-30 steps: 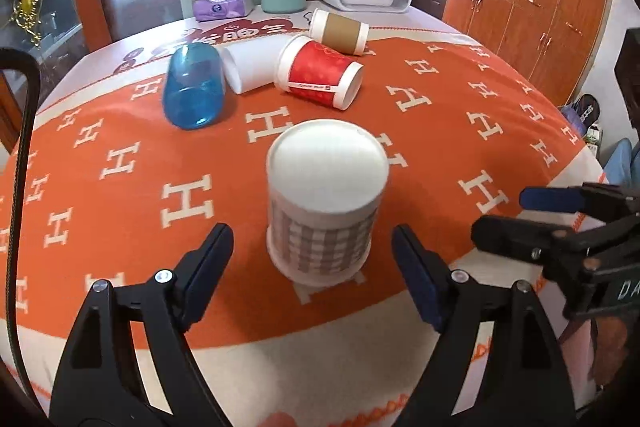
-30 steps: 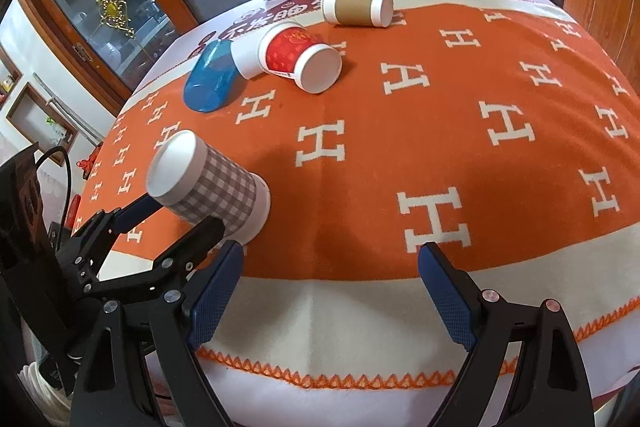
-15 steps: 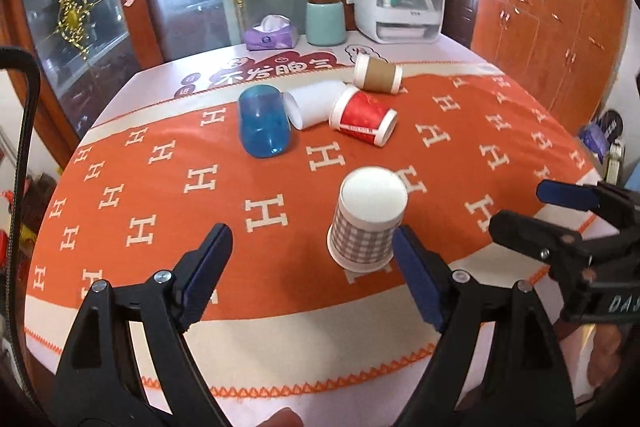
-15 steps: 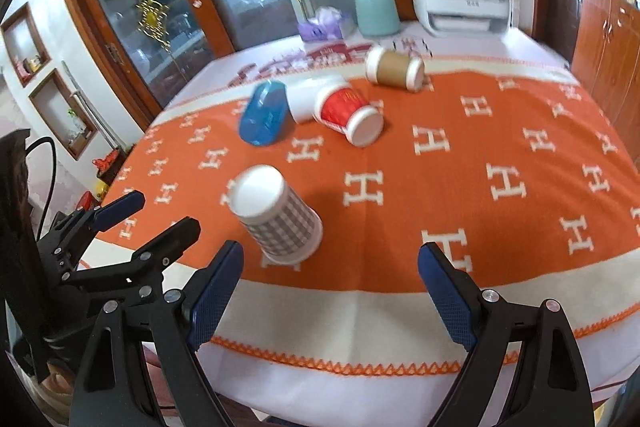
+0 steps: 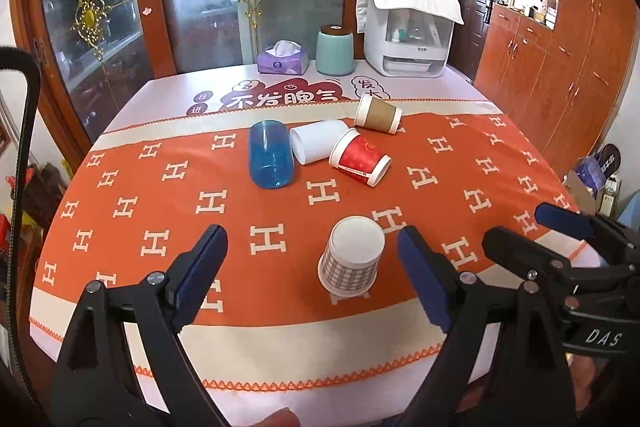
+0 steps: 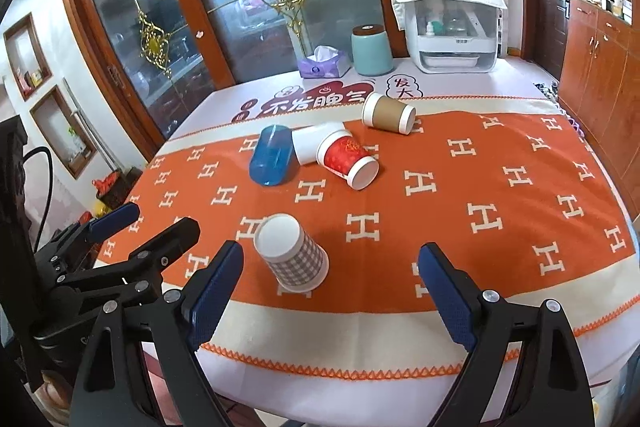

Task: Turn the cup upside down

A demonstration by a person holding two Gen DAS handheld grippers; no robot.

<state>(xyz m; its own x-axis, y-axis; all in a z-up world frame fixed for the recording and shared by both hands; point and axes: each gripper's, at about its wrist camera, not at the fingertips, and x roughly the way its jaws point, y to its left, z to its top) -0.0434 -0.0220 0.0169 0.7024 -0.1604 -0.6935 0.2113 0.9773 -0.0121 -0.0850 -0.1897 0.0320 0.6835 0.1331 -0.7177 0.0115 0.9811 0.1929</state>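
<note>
A grey checked paper cup (image 5: 352,259) stands upside down, rim on the orange cloth near the table's front edge; it also shows in the right wrist view (image 6: 292,255). My left gripper (image 5: 312,275) is open and empty, held back above the front edge with the cup between its fingers' line but clear of them. My right gripper (image 6: 332,291) is open and empty, to the right of the cup. It appears at the right in the left wrist view (image 5: 560,239). The left gripper appears at the left in the right wrist view (image 6: 132,231).
Several cups lie on their sides mid-table: a blue plastic cup (image 5: 270,157), a white cup (image 5: 316,145), a red cup (image 5: 360,161) and a brown cup (image 5: 378,115). A tissue box (image 5: 284,61), a teal canister (image 5: 335,51) and a white appliance (image 5: 406,35) stand at the back.
Both grippers have pulled back and up from the checked cup, which stays upside down on the cloth. More of the table and room shows now.
</note>
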